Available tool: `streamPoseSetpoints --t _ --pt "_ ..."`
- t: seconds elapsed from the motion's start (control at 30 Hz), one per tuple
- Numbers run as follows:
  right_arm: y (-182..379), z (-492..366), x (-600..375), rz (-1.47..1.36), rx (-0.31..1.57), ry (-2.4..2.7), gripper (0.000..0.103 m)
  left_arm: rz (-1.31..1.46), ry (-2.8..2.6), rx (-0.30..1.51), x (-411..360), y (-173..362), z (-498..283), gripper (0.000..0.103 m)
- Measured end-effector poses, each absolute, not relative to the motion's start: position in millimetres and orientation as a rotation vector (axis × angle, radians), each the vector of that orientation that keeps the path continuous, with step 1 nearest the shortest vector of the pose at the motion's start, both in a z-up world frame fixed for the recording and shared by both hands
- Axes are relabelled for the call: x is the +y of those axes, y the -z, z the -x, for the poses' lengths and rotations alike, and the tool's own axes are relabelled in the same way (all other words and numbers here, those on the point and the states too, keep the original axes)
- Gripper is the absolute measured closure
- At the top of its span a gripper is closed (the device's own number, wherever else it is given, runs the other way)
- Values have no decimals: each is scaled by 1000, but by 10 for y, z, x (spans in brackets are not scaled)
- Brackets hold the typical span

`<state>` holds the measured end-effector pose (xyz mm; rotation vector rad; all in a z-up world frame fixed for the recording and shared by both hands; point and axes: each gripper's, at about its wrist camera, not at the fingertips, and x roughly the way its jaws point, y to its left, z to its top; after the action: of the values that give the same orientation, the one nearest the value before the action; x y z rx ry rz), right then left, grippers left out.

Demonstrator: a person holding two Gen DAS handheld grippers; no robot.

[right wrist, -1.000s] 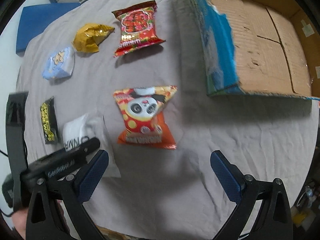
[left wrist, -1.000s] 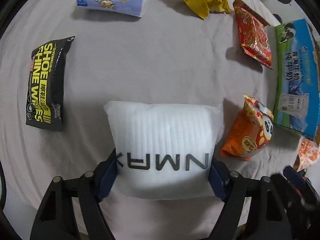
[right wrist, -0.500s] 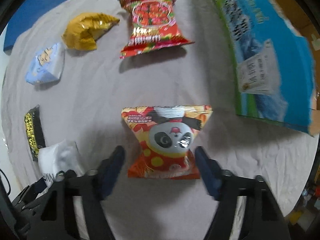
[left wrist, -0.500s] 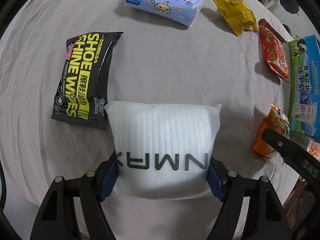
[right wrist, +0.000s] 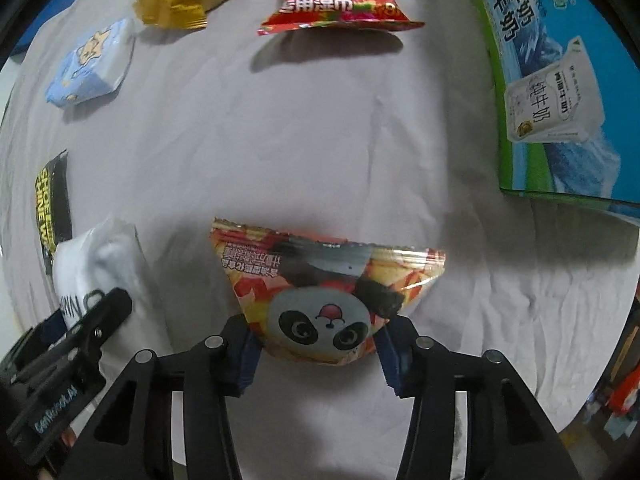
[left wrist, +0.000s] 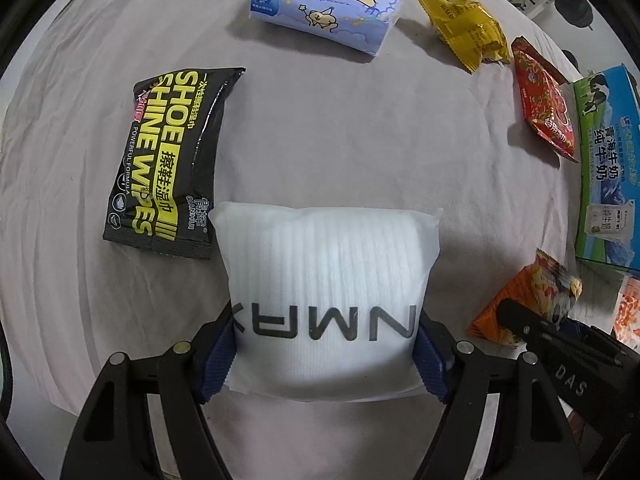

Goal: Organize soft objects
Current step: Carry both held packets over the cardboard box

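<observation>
— Left gripper [left wrist: 325, 354]? 
— Clamped on white sock pack [left wrist: 325, 280], above grey cloth [left wrist: 340, 140]. 
— Right gripper [right wrist: 316, 354]? 
— Closing, pads pressing panda snack bag [right wrist: 320, 304], near milk box [right wrist: 560, 80].

white pack [left wrist: 326, 300]: ribbed, grey lettering, clamped between the left gripper [left wrist: 326, 354] pads
panda bag [right wrist: 320, 300]: red-orange, squeezed narrow at its lower end between the closing right gripper [right wrist: 318, 354] pads
wipes [left wrist: 168, 156]: black-yellow, flat, up-left of left gripper
tissues [left wrist: 324, 6]: blue, far ahead of it
</observation>
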<state>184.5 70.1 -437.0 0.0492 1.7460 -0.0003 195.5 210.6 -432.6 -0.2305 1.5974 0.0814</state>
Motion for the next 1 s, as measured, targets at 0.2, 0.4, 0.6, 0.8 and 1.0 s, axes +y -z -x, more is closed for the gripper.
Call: streamPoseSetpoints --t 0.2,0.4,0.6,0.8,1.0 --pt "4337 -1845 743 -52 1742 11 59 223 -92 1581 1987 4272 -1898 33" --pt "4083 -1741 762 -23 1729 -23 65 227 -97 1554 1929 4102 -1797 35" --pt "3641 -1570 717 -14 1669 -72 65 219 -68 1491 1811 3706 -1651 35" --pt "3058 -1336 379 -67 1595 -103 65 195 2 1421 1693 3112 -1545 35" --pt "2555 -1313 -464 -169 1508 -85 65 177 106 1331 1314 2482 -1485 35"
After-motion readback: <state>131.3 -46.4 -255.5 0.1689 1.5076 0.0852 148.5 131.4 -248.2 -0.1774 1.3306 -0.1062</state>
